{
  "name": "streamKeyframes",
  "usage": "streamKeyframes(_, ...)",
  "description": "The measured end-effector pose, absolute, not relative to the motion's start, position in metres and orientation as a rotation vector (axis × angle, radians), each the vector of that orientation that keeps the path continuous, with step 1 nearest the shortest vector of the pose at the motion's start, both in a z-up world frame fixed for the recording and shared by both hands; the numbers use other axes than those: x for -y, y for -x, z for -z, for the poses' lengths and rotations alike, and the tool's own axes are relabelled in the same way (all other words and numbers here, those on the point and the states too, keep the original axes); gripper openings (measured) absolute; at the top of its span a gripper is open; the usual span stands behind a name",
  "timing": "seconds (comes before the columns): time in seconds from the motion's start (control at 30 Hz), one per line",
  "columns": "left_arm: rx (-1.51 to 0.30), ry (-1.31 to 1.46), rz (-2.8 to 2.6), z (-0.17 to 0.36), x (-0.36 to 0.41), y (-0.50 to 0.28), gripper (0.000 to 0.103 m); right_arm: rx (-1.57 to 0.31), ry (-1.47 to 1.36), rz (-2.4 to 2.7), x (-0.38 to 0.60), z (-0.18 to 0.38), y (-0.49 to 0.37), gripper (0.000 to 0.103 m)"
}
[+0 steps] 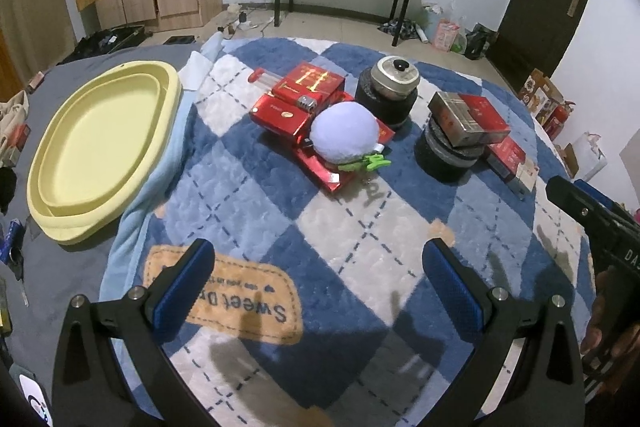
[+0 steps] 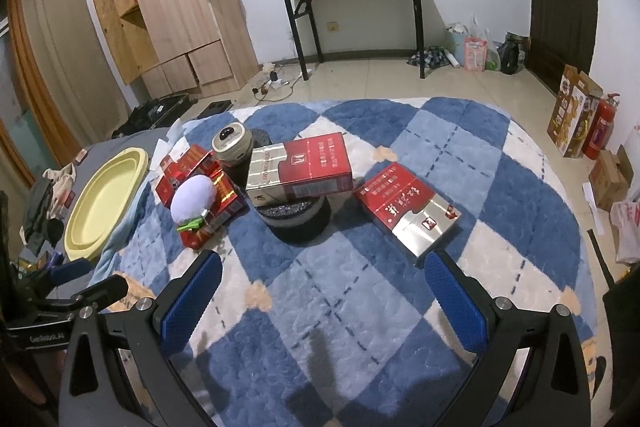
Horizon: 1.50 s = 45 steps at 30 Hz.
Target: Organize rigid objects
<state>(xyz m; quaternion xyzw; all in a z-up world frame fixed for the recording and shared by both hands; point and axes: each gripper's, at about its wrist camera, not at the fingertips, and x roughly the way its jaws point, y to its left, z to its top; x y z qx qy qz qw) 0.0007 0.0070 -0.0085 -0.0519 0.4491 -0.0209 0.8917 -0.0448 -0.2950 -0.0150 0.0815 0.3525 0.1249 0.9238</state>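
A pile lies on the blue checked blanket (image 1: 360, 259): stacked red boxes (image 1: 308, 83) with a white plush ball (image 1: 344, 135) and a green clip (image 1: 370, 163) on them. Behind is a metal lidded jar (image 1: 394, 79). A red-and-silver box (image 1: 468, 119) rests on a black round container (image 1: 444, 155); it also shows in the right wrist view (image 2: 300, 171). Another red box (image 2: 406, 213) lies flat to the right. A yellow oval tray (image 1: 100, 143) sits at the left. My left gripper (image 1: 320, 283) and right gripper (image 2: 322, 291) are both open, empty, short of the pile.
The right gripper's body (image 1: 592, 219) shows at the right edge of the left view. The left gripper (image 2: 68, 291) shows at the lower left of the right view. Clutter lies left of the tray. A black desk (image 2: 352, 15) and a wardrobe (image 2: 176, 11) stand behind.
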Motion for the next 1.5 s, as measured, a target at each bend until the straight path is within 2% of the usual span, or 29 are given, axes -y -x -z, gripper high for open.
streamKeyframes(1.07,-0.955,0.072,0.072,0.012,-0.013,-0.010,0.103,-0.743,-0.128,-0.257,0.292,0.021,0.041,0.103)
streamKeyframes(1.33,-0.950,0.144,0.070,-0.008,-0.058,-0.068,0.103,-0.749,-0.073,-0.191,0.314,0.033,0.021,0.103)
streamKeyframes(1.5,-0.964,0.133,0.119,-0.003,-0.057,-0.117,0.103,-0.747,-0.047,-0.168,0.334,0.028,0.005,0.103)
